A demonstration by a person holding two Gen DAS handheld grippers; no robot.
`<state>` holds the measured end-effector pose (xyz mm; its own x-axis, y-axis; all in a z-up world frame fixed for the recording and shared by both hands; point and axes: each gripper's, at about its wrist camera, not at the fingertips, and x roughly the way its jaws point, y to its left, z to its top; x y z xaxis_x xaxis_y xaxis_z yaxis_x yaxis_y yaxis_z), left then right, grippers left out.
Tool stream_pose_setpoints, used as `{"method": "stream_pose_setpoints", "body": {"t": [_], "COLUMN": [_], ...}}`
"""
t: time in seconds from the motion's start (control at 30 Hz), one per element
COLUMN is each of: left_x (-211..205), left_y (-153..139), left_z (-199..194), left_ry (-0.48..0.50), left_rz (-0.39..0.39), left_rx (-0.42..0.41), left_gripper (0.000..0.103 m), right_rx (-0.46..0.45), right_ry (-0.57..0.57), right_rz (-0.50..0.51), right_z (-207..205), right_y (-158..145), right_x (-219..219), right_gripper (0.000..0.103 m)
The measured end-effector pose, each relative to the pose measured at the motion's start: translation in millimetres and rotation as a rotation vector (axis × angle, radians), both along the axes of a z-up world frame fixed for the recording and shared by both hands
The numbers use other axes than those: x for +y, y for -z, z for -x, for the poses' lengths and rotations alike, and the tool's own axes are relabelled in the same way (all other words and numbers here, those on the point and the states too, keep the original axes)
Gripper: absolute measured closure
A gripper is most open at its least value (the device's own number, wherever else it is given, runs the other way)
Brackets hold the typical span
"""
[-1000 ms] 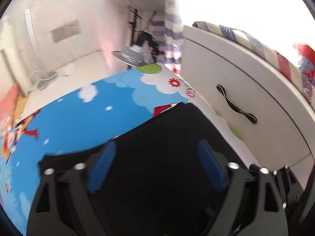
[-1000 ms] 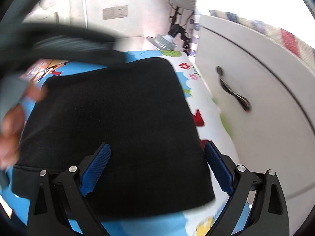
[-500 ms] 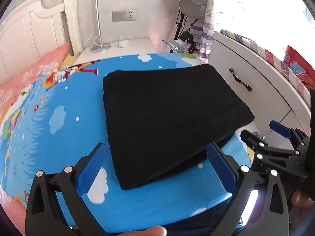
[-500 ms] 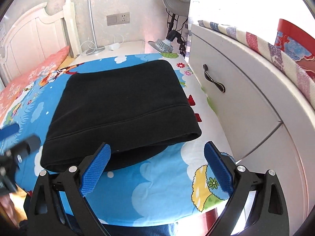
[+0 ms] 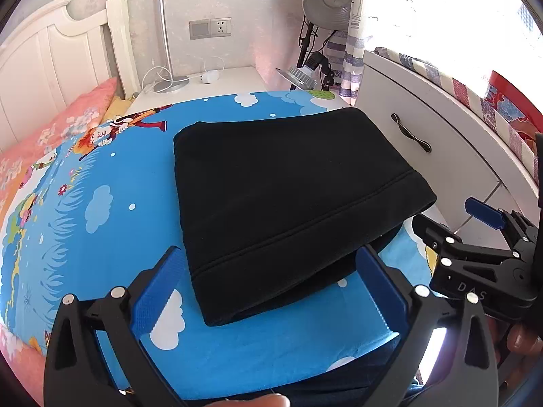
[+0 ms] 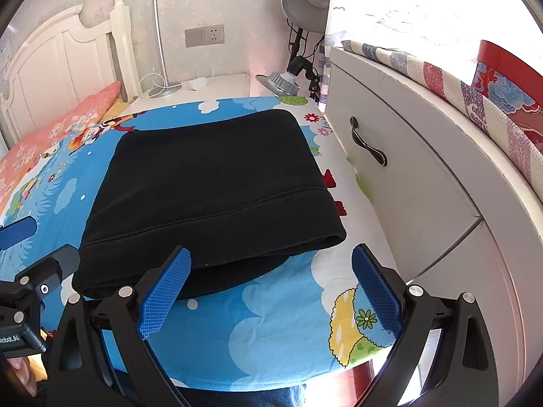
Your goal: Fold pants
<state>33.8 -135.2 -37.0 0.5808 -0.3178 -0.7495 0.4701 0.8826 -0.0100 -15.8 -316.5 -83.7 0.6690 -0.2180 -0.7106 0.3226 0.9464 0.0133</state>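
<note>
Pants [image 5: 288, 200] lie folded on bedsheet [image 5: 101, 237]; both grippers' fingers [image 6: 166, 291] spread.

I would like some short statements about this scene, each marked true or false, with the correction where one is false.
1. The black pants lie folded on the blue cartoon bedsheet. True.
2. The left gripper is shut on the pants. False: it is open, holding nothing.
3. The right gripper is open. True.
4. The white drawer stands pulled out. False: it is closed.
5. A desk lamp stands on the nightstand. True.
</note>
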Motion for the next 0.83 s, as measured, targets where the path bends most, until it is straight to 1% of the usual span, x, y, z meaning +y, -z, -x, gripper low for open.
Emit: {"method": "stream_pose_setpoints", "body": {"t": [0.3, 0.43, 0.57, 0.67, 0.7, 0.83], "left_x": [-1, -2, -7, -8, -7, 4], "left_y": [-1, -2, -2, -1, -1, -3], "left_z": [-2, 1, 3, 1, -1, -7], "left_ry": [0.0, -0.001, 0.029, 0.049, 0.052, 0.032], "left_rz": [0.001, 0.014, 0.022, 0.041, 0.057, 0.092], "left_rx": [-0.001, -0.03, -0.031, -0.001, 0.011, 0.012], "left_gripper": [0.002, 0.002, 0.002, 0.002, 0.002, 0.002], "right_rx": [0.001, 0.001, 0.001, 0.0, 0.0, 0.001], "right_ry": [0.002, 0.004, 0.002, 0.001, -0.001, -0.004], "right_rz": [-0.001, -0.001, -0.001, -0.001, -0.002, -0.004], "right_z": [1, 1, 1, 0, 0, -2], "right_y": [1, 1, 0, 1, 1, 3], "right_x": [1, 1, 1, 1, 2, 3], "right_gripper": [0.011, 0.011, 0.011, 0.011, 0.011, 0.011]}}
